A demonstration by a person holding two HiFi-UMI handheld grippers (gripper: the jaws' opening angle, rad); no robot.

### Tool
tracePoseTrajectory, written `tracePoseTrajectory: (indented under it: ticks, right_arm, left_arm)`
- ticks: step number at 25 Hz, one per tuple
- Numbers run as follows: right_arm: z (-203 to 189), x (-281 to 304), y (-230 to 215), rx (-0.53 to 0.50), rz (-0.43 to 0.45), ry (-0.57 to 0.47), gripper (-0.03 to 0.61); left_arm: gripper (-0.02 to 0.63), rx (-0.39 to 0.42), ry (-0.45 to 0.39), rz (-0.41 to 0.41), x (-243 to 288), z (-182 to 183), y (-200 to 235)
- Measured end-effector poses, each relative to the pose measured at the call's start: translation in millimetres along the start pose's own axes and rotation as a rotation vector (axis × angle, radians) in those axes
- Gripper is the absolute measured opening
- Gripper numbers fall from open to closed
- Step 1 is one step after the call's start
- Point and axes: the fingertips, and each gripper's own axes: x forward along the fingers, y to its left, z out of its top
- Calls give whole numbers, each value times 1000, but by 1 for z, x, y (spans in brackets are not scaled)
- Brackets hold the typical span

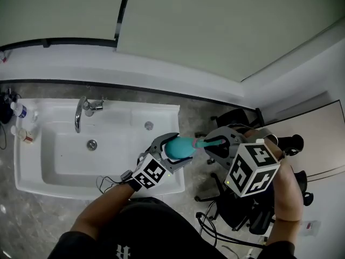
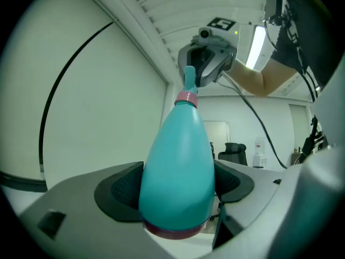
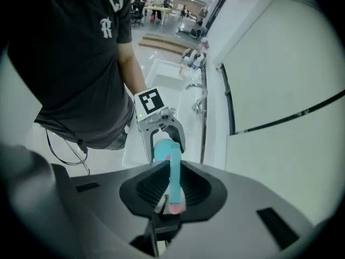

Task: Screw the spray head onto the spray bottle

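Note:
In the head view a teal spray bottle (image 1: 180, 147) lies roughly level above the sink's right edge, and my left gripper (image 1: 173, 146) is shut on its wide body. The left gripper view shows that body (image 2: 180, 171) between the pads, with its pink collar (image 2: 187, 97) at the neck. The teal spray head (image 2: 190, 79) sits at the neck. My right gripper (image 1: 218, 142) is shut on it. In the right gripper view the spray head (image 3: 173, 171) stands between the pads, with the bottle (image 3: 161, 150) and the left gripper (image 3: 160, 129) beyond.
A white sink (image 1: 38, 166) with a chrome faucet (image 1: 81, 112) lies to the left, below the grippers. Two small bottles (image 1: 20, 123) stand at its far left rim. Black office chairs (image 1: 237, 209) and cables crowd the floor to the right.

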Motion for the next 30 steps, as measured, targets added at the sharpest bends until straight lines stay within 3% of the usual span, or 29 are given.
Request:
tracePoseTrajectory:
  ticks: [3,5,7,12,14,21,26,30]
  right_arm:
    - [-2,13,-2,82,27,125,60]
    - [-2,19,-7,169,76,138,60]
    - [-4,21,-10,302,143,112,60]
    - [-9,29,-10,776,312,13,61]
    - [-3,26,-9,863,334,-33,61]
    - [18,0,-16,827,342,-146,103]
    - [40,-41,-22,779,384,-376,103]
    - [39,-59,-20,682,393,-490,103]
  left_arm:
    - [383,19,60,54,1,-11,7]
    - [383,27,65,73,-1,-14,10]
    - [383,39,64,77,-2,-15,10]
    - [383,30,71,59,-5,-23,7]
    - [382,-1,54,20,-6,-22,3]
    - [380,-113,-9,-189,-9,-4,-19]
    - [379,-274,-60,-393,-23,6,-44]
    - [377,-345,-99,-482,-34,18,-49]
